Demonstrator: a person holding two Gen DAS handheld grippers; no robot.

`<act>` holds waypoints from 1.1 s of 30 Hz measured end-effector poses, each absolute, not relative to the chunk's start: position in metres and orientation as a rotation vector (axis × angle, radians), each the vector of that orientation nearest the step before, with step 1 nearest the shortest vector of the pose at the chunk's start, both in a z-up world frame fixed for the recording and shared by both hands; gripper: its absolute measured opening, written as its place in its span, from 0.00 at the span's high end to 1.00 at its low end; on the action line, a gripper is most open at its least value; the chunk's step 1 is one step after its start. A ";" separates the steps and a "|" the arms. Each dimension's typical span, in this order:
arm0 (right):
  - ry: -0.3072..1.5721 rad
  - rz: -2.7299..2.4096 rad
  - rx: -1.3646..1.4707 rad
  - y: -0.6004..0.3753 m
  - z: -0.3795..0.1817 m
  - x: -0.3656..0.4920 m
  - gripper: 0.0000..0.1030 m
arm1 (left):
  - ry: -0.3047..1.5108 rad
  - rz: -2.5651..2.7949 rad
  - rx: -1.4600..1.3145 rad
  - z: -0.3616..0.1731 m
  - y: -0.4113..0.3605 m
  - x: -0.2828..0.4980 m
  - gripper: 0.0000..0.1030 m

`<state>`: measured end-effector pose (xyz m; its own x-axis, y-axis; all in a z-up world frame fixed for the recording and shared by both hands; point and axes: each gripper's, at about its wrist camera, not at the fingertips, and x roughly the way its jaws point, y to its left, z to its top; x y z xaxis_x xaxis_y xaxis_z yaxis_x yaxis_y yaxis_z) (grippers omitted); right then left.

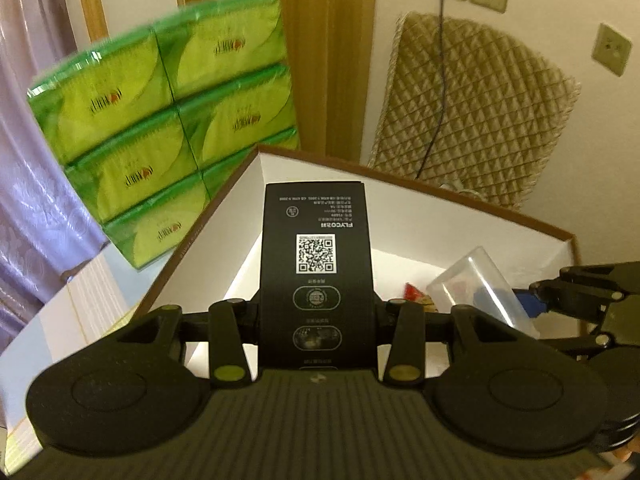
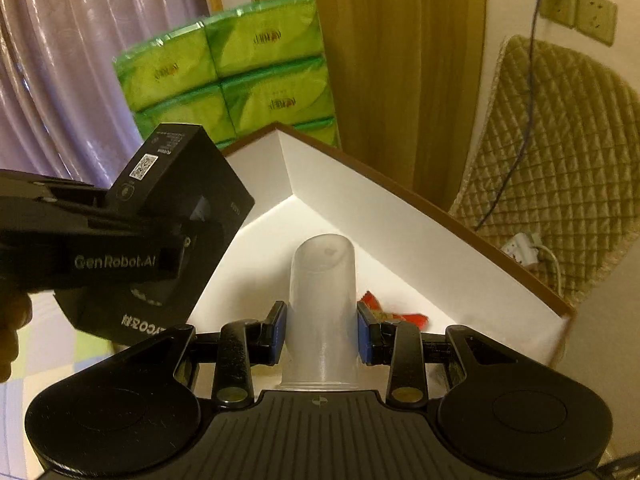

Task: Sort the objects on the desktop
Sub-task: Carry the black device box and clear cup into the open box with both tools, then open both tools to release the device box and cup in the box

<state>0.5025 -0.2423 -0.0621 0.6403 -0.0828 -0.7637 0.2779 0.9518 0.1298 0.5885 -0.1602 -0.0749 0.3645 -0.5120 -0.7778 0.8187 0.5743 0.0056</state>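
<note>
Two loads I hold: left gripper (image 1: 318,312) clamps black printed carton (image 1: 318,248), right gripper (image 2: 322,334) clamps translucent plastic tube (image 2: 323,300), both level above white brown-rimmed box (image 2: 384,208), frame centre; corner open beyond.

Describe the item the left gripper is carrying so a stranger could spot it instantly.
Find the big white-walled box in front of the stacked green tissue packs. Above its near edge, the left gripper clamps a black carton, the only item with a white QR code.
</note>
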 end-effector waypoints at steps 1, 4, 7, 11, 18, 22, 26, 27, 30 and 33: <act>0.861 -0.205 0.249 -0.245 -0.067 0.509 0.69 | 0.830 -0.887 0.435 -0.080 -0.164 0.593 0.63; 0.892 -0.199 0.265 -0.254 -0.081 0.527 0.69 | 0.864 -0.864 0.457 -0.099 -0.177 0.607 0.63; 0.918 -0.198 0.278 -0.259 -0.092 0.542 0.69 | 0.890 -0.846 0.480 -0.115 -0.188 0.621 0.63; 0.957 -0.195 0.275 -0.262 -0.104 0.562 0.69 | 0.909 -0.819 0.499 -0.129 -0.201 0.639 0.63; 0.972 -0.189 0.275 -0.267 -0.117 0.583 0.69 | 0.923 -0.780 0.537 -0.146 -0.211 0.657 0.62; 0.975 -0.190 0.281 -0.269 -0.122 0.588 0.69 | 0.910 -0.780 0.527 -0.144 -0.210 0.661 0.56; 0.975 -0.191 0.276 -0.267 -0.126 0.589 0.68 | 0.895 -0.783 0.528 -0.141 -0.207 0.657 0.53; 0.972 -0.197 0.274 -0.267 -0.126 0.590 0.68 | 0.892 -0.779 0.535 -0.140 -0.207 0.655 0.53; 0.959 -0.182 0.290 -0.266 -0.127 0.586 0.68 | 0.887 -0.769 0.538 -0.139 -0.206 0.652 0.50; 0.937 -0.186 0.275 -0.265 -0.124 0.581 0.51 | 0.889 -0.768 0.519 -0.135 -0.202 0.651 0.48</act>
<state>0.5811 -0.2648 -0.1238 0.5800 -0.0386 -0.8137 0.2758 0.9492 0.1515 0.6513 -0.2016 -0.1345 0.3996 -0.3727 -0.8375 0.7742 0.6265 0.0906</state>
